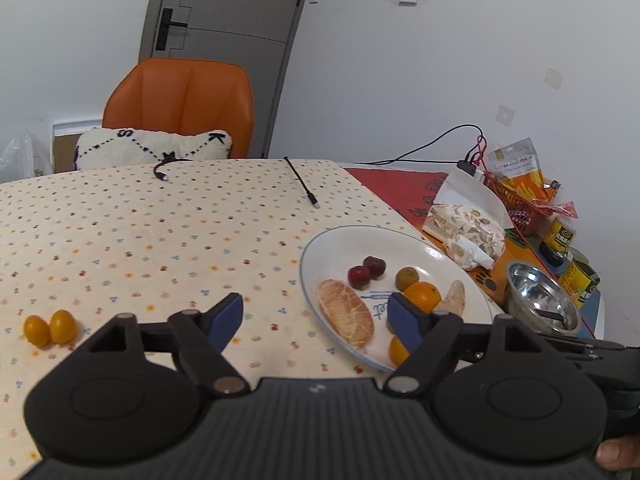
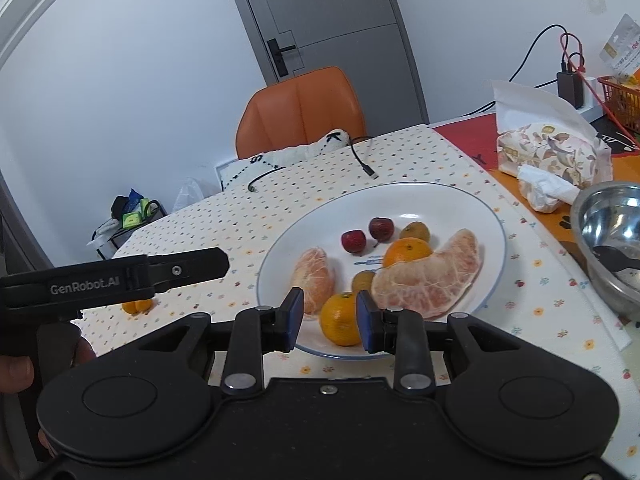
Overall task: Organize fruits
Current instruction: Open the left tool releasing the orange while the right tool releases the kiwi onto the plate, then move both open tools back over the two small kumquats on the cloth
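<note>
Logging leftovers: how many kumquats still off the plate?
2. Both kumquats sit side by side, touching, on the tablecloth, left of the plate. Others may hide behind the tools.

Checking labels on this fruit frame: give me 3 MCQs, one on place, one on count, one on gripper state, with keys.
1. Where do the two small orange fruits off the plate lie?
A. on the dotted tablecloth left of the plate
B. in the steel bowl
C. on the orange chair

2. How many dark red fruits lie on the plate?
A. none
B. two
C. five

3. How does the right hand-held gripper stand?
A. shut on a tissue
B. open, a mandarin between its fingers
C. clamped on the plate rim

Key:
1 A: the small orange fruits sit on the tablecloth, apart from the plate.
2 B: two dark red fruits lie side by side.
3 B: the right hand-held gripper brackets the mandarin, with gaps showing at both pads.
</note>
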Demonstrator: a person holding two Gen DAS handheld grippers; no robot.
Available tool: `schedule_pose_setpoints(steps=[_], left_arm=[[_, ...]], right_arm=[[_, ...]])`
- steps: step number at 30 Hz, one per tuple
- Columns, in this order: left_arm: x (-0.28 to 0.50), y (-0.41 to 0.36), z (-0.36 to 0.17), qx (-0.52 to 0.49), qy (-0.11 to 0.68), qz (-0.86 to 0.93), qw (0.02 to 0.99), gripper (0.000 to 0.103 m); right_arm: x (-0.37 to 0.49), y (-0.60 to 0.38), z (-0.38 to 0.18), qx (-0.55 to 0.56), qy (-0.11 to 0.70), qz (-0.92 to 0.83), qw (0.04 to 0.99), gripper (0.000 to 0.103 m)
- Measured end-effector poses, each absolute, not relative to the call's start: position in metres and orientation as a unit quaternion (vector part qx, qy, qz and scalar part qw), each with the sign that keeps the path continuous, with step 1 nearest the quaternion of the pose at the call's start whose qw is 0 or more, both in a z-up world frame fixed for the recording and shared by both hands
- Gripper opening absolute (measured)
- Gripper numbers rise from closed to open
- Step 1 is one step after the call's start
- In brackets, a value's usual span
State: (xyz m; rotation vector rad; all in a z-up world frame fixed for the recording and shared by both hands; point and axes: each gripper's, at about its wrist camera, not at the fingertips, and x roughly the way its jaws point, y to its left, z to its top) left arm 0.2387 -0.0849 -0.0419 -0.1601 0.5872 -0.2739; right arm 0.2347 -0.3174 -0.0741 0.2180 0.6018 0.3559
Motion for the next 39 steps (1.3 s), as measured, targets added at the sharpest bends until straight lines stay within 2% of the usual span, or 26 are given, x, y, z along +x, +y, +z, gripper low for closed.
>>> schedule_pose_setpoints(steps=[9, 39], left_arm=[[0.229, -0.05, -0.039, -0.095, 0.282, -0.104, 0.949, 0.08], [0.195, 0.047, -0.035, -0.119, 0.256, -0.02, 0.959, 0.08]], right_arm=[[0.235, -0.296, -0.07, 0.103, 0.286, 0.2, 0.932, 0.041], [0.246, -0.213, -0.067, 0.072, 0.293, 0.268, 0.915, 0.041]])
